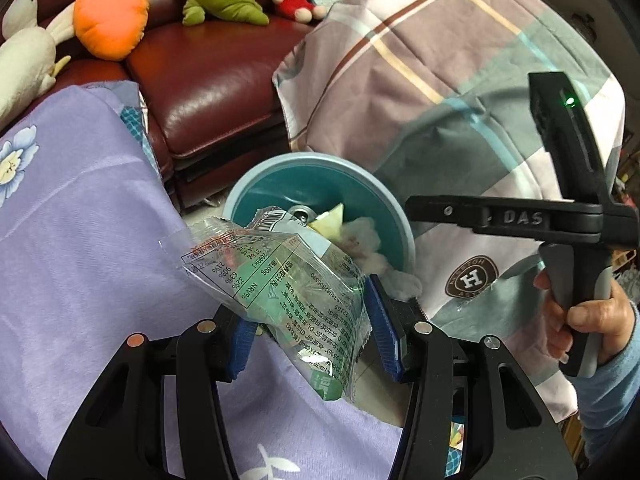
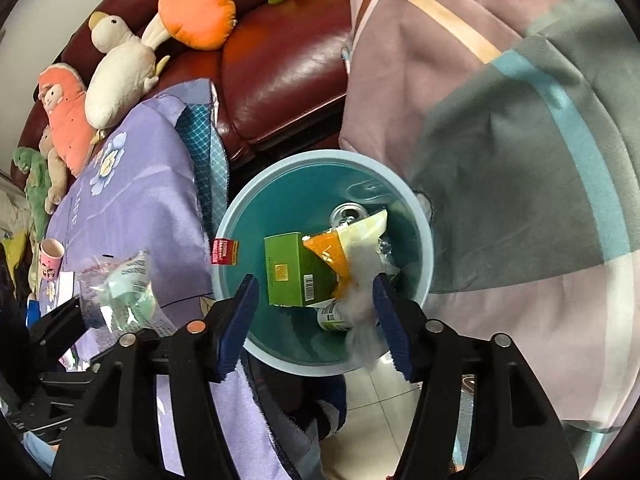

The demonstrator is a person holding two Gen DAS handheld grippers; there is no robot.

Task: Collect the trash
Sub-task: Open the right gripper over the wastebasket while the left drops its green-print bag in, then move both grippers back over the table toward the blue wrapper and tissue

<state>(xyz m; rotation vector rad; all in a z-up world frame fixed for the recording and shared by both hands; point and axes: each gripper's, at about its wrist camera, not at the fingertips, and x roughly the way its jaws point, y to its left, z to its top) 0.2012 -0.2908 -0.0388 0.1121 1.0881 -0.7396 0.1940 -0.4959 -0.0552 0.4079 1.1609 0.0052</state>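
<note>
A teal trash bin (image 1: 320,184) stands on the floor between the purple-covered table and a draped chair; it also shows in the right wrist view (image 2: 248,240). Inside lie a green box (image 2: 294,276), an orange-yellow packet (image 2: 340,248), a can (image 2: 346,214) and white tissue (image 2: 360,300). My left gripper (image 1: 310,326) stands with jaws wide apart around a clear green snack wrapper (image 1: 288,284), held near the bin's rim; the wrapper also shows in the right wrist view (image 2: 120,292). My right gripper (image 2: 316,320) is open and empty over the bin, tissue touching its right finger (image 2: 390,320).
A dark red leather sofa (image 1: 208,80) with plush toys, a carrot (image 1: 112,12) among them, is behind. A plaid cloth (image 1: 460,100) drapes the right side. A purple floral tablecloth (image 1: 80,260) covers the table at left, with a pink cup (image 2: 51,258) on it.
</note>
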